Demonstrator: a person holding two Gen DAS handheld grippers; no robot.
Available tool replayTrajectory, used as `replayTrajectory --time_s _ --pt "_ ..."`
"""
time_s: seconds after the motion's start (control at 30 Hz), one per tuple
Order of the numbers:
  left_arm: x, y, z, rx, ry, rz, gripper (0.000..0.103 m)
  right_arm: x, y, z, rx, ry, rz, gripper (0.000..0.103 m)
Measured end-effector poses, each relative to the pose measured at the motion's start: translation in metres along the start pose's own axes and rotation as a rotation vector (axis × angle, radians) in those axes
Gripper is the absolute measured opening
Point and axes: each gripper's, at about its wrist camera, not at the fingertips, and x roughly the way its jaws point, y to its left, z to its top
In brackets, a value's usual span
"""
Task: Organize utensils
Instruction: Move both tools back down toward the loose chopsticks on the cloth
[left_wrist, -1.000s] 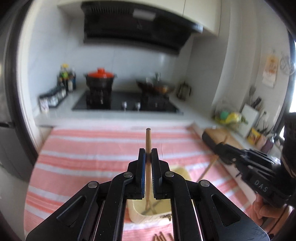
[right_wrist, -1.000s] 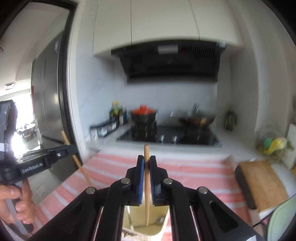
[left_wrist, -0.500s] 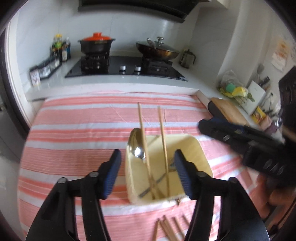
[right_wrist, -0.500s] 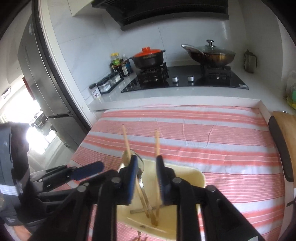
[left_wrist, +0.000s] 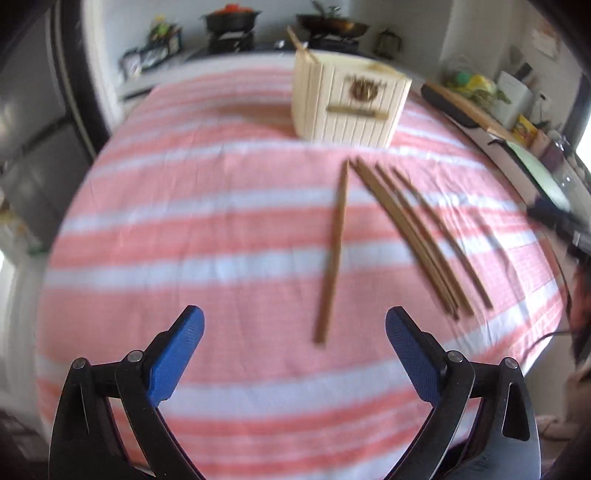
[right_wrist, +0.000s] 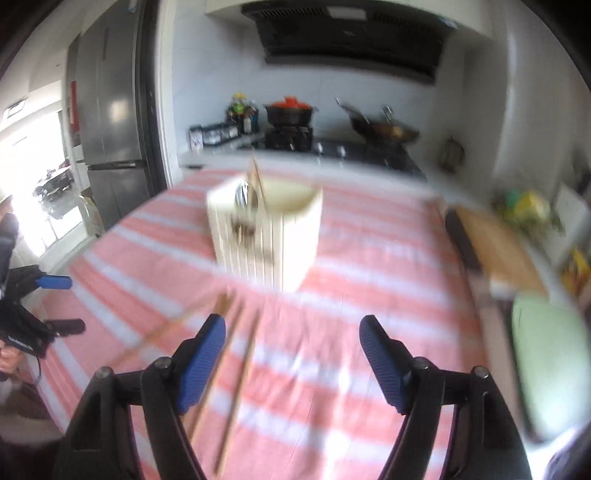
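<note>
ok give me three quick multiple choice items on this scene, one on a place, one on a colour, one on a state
1. Where do the loose chopsticks lie?
A. on the striped cloth, short of the holder
B. on the stove
C. on the cutting board

2. The utensil holder is
A. black
B. cream
C. green

3. The left gripper is
A. clamped on a chopstick
B. clamped on a spoon
C. empty, pads apart

Answers:
1 A, they rest on the cloth nearer than the holder.
2 B, its ribbed walls are cream.
3 C, nothing sits between the opening jaws.

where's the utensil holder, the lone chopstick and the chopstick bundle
utensil holder (left_wrist: 347, 107): left wrist view, on its ribbed front wall
lone chopstick (left_wrist: 334, 254): left wrist view, mid-shaft
chopstick bundle (left_wrist: 413, 232): left wrist view, middle of the sticks lying right of the lone one
</note>
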Motion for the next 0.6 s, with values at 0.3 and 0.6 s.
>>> replayTrajectory --time_s 0.3,0.6 --pt "0.008 -0.035 0.003 0.115 -0.020 -0.036 0.099 -0.020 0.006 -0.089 0.064 0.025 -0.022 0.077" --pt "0.050 -0.040 0.038 0.178 -0.039 0.110 0.092 0.026 0.025 -0.045 0.017 0.105 0.065 0.068"
